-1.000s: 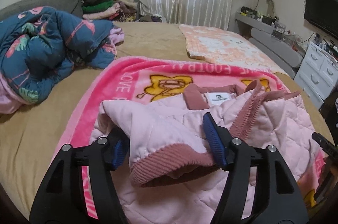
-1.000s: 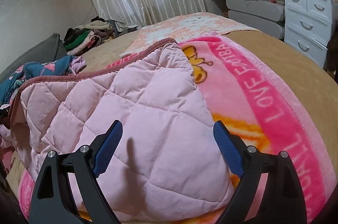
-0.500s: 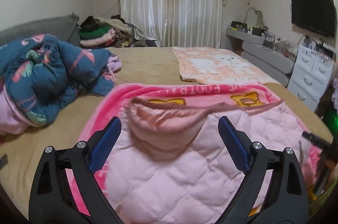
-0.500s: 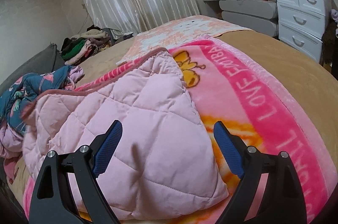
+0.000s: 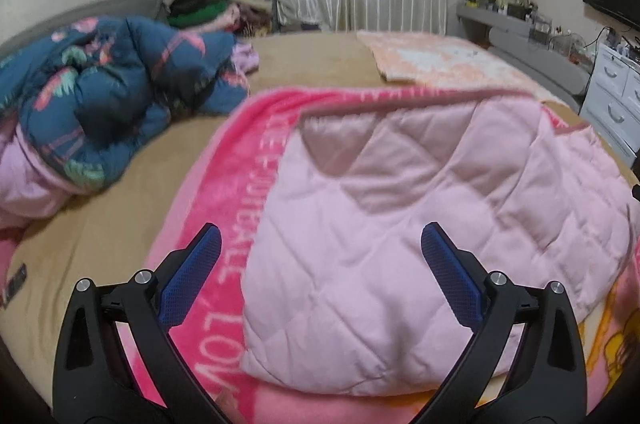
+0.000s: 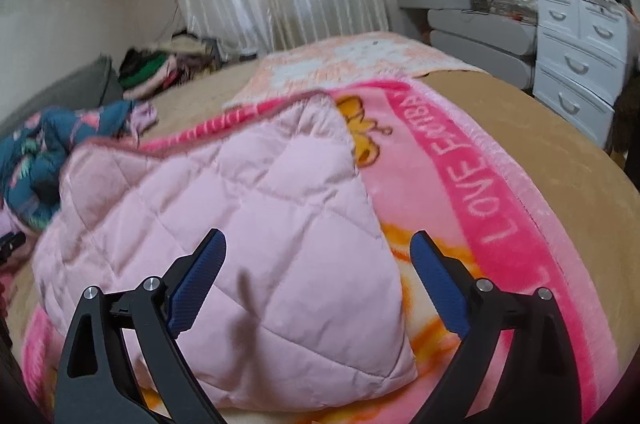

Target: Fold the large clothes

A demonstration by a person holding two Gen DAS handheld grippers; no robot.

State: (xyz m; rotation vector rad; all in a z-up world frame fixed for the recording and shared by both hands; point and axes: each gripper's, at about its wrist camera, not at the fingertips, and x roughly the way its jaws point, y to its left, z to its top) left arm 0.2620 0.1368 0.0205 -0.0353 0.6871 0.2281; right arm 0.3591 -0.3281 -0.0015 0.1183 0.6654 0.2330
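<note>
A pale pink quilted jacket [image 5: 400,216] lies folded on a bright pink blanket [image 5: 236,184] on the bed. Its dusty-pink trim runs along the far edge. It also shows in the right wrist view [image 6: 240,224], on the same blanket [image 6: 480,184]. My left gripper [image 5: 320,244] is open and empty, just above the jacket's near left part. My right gripper [image 6: 318,252] is open and empty, over the jacket's near right corner. Neither touches the cloth.
A blue flamingo-print duvet [image 5: 100,96] is bunched at the left of the tan bed [image 5: 100,232]. A peach blanket [image 5: 440,60] lies at the far side. Stacked clothes [image 5: 208,8] sit by the curtain. White drawers [image 6: 576,64] stand at the right.
My left gripper let go of the jacket's cuff, opened and drew back. The sleeve now lies folded flat on the jacket. My right gripper stayed open and shifted little.
</note>
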